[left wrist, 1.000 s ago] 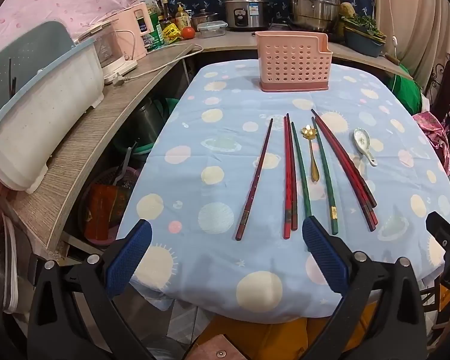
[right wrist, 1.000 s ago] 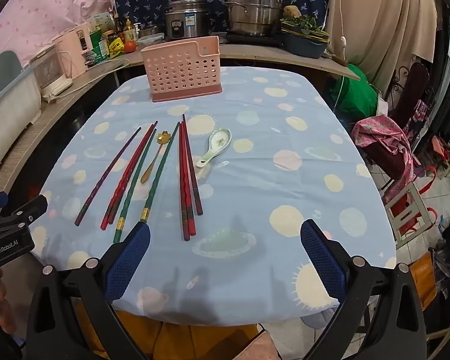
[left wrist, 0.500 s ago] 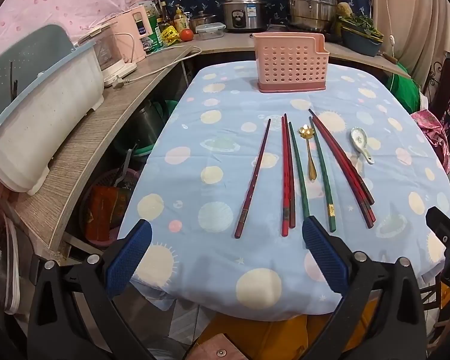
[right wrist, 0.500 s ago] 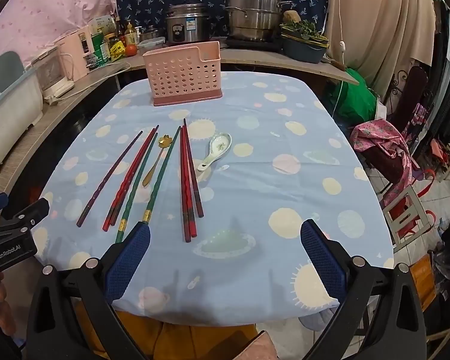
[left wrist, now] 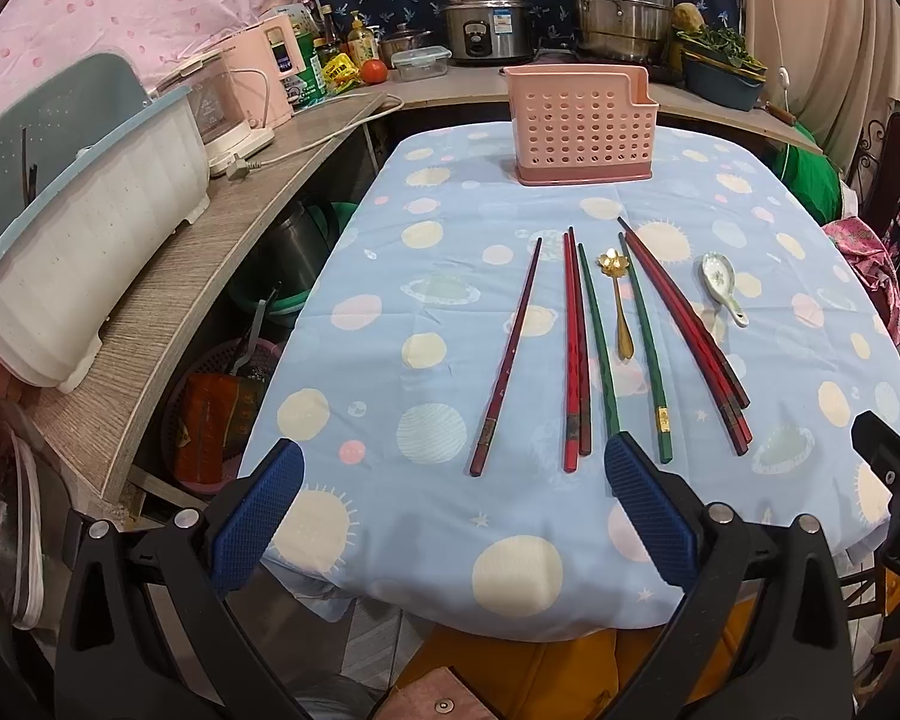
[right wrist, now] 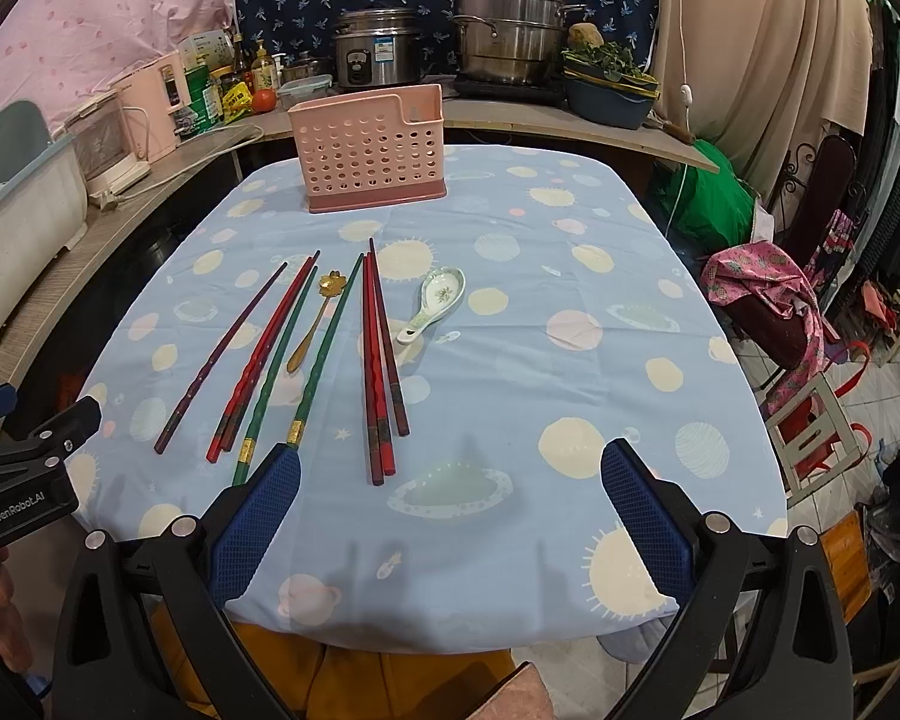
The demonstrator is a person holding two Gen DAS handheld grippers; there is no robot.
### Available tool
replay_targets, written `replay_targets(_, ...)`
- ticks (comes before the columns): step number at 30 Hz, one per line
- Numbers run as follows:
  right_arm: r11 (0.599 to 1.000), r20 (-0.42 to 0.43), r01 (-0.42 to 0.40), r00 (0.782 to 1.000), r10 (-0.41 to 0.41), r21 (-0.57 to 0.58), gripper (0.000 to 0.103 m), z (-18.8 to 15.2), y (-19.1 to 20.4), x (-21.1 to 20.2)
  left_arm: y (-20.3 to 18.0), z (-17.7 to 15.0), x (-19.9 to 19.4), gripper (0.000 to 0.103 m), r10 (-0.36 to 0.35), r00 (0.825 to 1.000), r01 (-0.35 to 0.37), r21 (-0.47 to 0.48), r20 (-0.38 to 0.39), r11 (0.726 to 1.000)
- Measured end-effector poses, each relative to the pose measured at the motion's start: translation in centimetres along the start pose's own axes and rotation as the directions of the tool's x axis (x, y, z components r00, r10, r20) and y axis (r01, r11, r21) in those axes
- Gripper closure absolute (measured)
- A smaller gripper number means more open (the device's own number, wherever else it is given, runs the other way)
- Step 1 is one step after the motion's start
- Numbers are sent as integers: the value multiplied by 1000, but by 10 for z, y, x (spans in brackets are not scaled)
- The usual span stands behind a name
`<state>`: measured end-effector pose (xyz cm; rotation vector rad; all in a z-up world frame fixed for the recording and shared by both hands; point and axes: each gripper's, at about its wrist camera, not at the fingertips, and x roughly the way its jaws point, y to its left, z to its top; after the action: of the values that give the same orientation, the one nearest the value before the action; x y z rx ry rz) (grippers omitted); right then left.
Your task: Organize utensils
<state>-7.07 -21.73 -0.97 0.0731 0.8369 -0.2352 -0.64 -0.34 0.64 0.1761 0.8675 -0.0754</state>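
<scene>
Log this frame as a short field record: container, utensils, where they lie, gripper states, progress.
container: pink perforated plastic utensil basket, upright at the table's far end; contents not visible
utensils: red, green and dark chopsticks, gold flower-bowl spoon, white ceramic soup spoon
placement: all flat on the blue spotted tablecloth, in front of the basket
left gripper: open, holding nothing
right gripper: open, holding nothing
progress: nothing picked up

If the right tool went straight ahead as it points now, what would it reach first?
Most likely the red chopsticks, whose near ends lie between the open right tool's fingers. Bare tablecloth fills most of the path; depth is unclear.
</scene>
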Motion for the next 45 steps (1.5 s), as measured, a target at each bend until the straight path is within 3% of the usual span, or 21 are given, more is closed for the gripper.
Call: replay_targets(45, 1000, 1, -3, 1000, 3, -5, 7, 2, 3, -1, -1, -1, 2, 7, 6, 1000, -6, 6, -10, 1000)
